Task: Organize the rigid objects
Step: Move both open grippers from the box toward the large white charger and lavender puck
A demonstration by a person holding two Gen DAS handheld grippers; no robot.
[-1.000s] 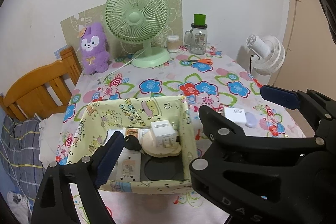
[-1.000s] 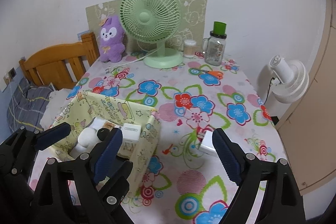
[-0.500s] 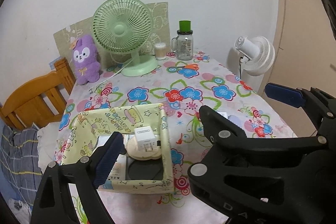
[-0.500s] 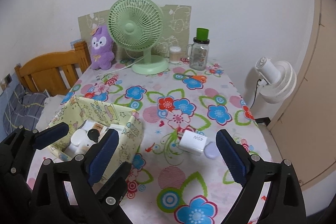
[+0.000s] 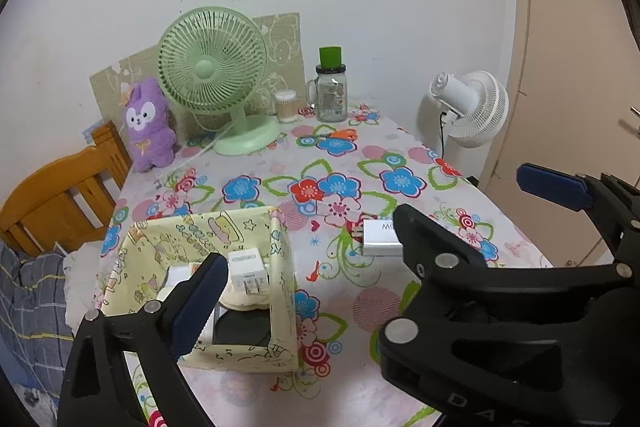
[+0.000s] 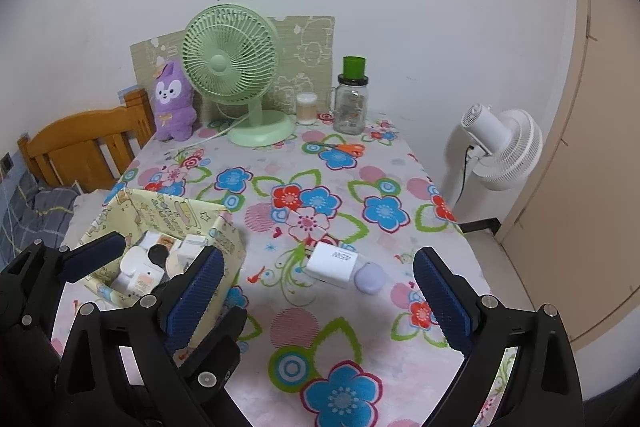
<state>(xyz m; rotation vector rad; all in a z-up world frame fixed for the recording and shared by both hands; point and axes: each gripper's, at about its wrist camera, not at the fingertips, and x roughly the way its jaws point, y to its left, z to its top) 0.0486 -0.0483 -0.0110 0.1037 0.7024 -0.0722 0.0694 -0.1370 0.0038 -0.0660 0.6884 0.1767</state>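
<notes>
Wooden chair: far left, beside the tabletop's left edge.
Fabric box: pale yellow, printed, on the near left of the tabletop; open at the top.
Box contents: a white plug adapter, a round black piece and other small white items lie packed inside; what each is I cannot tell.
Left gripper: above the box, jaws wide, having just been opening, with nothing between them.
Plush toy: purple, upright at the far left edge against a patterned board.
Green fan: far end of the tabletop, just right of the plush.
Jar: clear with a green lid, right of the fan; a small cotton-swab tub stands between them.
Scissors: orange handles, flat, near the jar.
White charger: on the flowered cloth right of the box, apart from it.
Lilac case: rounded, touching the charger's right end.
Right gripper: nearer than the charger and case, jaws wide and lately opening, empty.
White fan: off the tabletop's right side.
</notes>
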